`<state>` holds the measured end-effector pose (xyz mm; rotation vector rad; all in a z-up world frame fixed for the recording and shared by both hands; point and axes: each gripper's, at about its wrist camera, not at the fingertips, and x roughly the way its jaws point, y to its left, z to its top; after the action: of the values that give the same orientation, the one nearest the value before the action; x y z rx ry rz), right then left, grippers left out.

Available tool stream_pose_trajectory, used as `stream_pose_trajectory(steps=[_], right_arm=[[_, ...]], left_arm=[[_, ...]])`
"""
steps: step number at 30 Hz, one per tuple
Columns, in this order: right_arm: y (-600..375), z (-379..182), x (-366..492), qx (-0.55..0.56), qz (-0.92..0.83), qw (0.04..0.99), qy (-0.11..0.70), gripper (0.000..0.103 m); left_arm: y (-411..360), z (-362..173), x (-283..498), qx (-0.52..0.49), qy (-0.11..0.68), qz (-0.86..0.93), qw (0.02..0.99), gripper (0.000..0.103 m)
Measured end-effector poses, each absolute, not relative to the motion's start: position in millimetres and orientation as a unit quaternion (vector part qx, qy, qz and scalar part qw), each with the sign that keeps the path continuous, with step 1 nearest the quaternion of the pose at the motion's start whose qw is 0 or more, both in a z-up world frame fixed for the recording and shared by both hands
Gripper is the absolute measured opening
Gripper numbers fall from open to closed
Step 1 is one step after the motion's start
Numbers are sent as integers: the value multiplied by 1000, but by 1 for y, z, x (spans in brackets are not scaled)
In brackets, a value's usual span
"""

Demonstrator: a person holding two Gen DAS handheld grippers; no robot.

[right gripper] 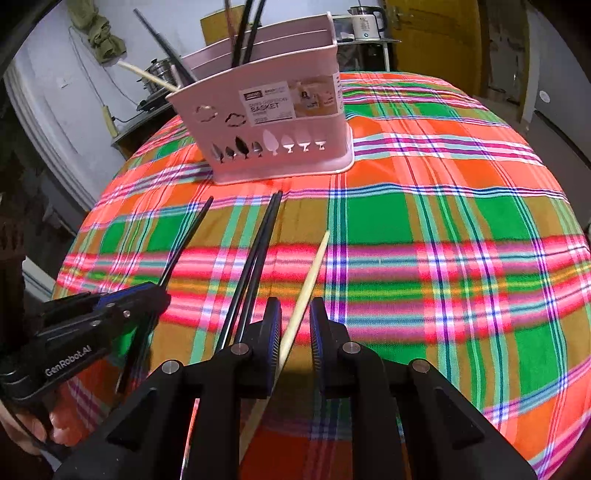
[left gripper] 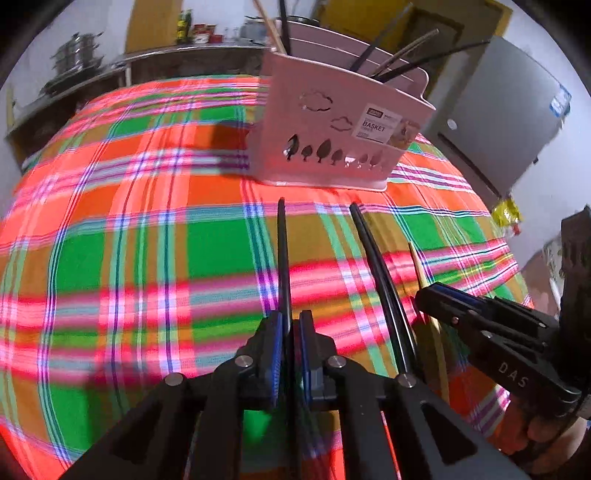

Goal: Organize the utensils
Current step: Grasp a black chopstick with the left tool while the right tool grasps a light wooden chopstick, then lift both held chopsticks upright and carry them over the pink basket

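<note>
A pink utensil basket (left gripper: pixel 332 136) (right gripper: pixel 273 122) stands on the plaid tablecloth and holds several chopsticks. My left gripper (left gripper: pixel 291 325) (right gripper: pixel 159 295) is shut on a single black chopstick (left gripper: pixel 282 258) (right gripper: pixel 188 236) that points toward the basket. A pair of black chopsticks (left gripper: pixel 376 266) (right gripper: pixel 258 258) lies on the cloth between the grippers. My right gripper (right gripper: pixel 295 321) (left gripper: pixel 424 291) stands around a pale wooden chopstick (right gripper: pixel 306 288) (left gripper: pixel 419 266) with its jaws apart; the stick lies against the left finger.
The plaid tablecloth (left gripper: pixel 147 240) (right gripper: pixel 443 221) covers the table. A grey fridge (left gripper: pixel 498 122) stands at the right behind it. A counter with steel pots (left gripper: pixel 74 55) and a kettle (right gripper: pixel 364 22) line the back wall.
</note>
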<state>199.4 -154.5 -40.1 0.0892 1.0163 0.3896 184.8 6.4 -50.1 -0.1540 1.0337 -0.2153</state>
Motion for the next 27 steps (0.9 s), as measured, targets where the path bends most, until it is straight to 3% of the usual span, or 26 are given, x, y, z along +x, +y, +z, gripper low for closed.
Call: stream_pose_trajectory(steps=[14, 17, 27], right_arm=[[-153, -42, 238, 74, 180, 846, 497, 16], [-152, -42, 241, 70, 177, 847, 496, 8], [-160, -28, 239, 78, 185, 853, 482, 5]], left_arm=[[-13, -49, 240, -24, 507, -122, 853, 9], [-21, -51, 245, -12, 503, -123, 855, 8], [-18, -37, 240, -15, 494, -120, 861, 5]])
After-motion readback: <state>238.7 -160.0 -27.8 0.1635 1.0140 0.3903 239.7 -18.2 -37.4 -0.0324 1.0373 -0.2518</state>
